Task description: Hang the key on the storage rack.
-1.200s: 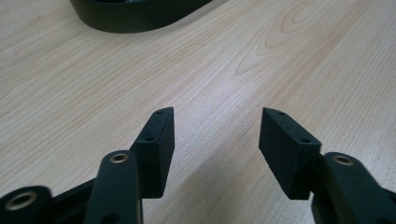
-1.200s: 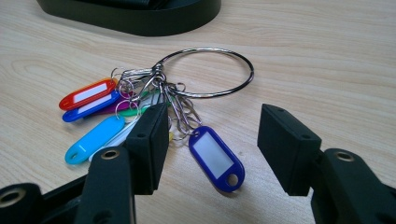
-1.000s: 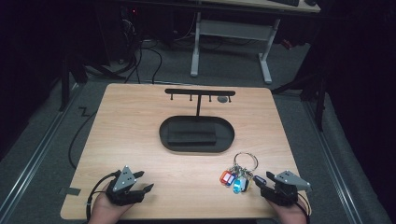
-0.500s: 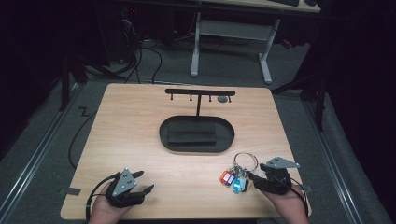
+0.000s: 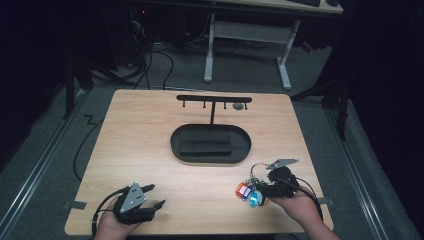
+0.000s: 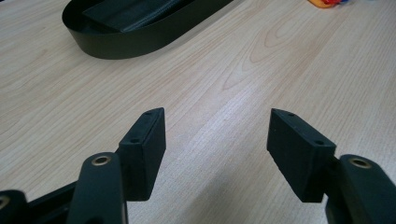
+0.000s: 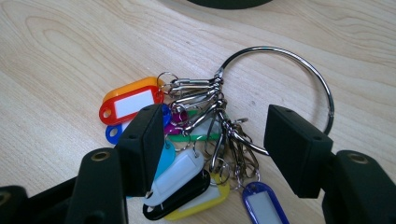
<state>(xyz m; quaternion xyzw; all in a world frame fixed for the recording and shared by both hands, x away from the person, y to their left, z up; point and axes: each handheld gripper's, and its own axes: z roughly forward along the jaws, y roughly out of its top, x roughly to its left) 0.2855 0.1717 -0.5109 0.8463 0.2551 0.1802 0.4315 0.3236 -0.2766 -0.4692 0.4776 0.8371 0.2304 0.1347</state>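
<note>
A pale wooden surface [image 5: 150, 145] is set in a dark room, and the right gripper [image 7: 212, 135], jaws apart, has been brought left over the key ring [image 7: 280, 79] at the near right, while the left gripper [image 5: 150, 197] is held open.

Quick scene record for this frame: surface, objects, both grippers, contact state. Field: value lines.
surface: wooden table
stand: black oval tray mid-table, with a T-shaped hook bar rising at its far side
keys: large metal ring with clips and coloured tags, flat on the table near the right front edge
left gripper: open, over bare wood at front left, nothing between the jaws
right gripper: open, jaws either side of the clip cluster
contact: cannot tell whether the right jaws touch the keys
</note>
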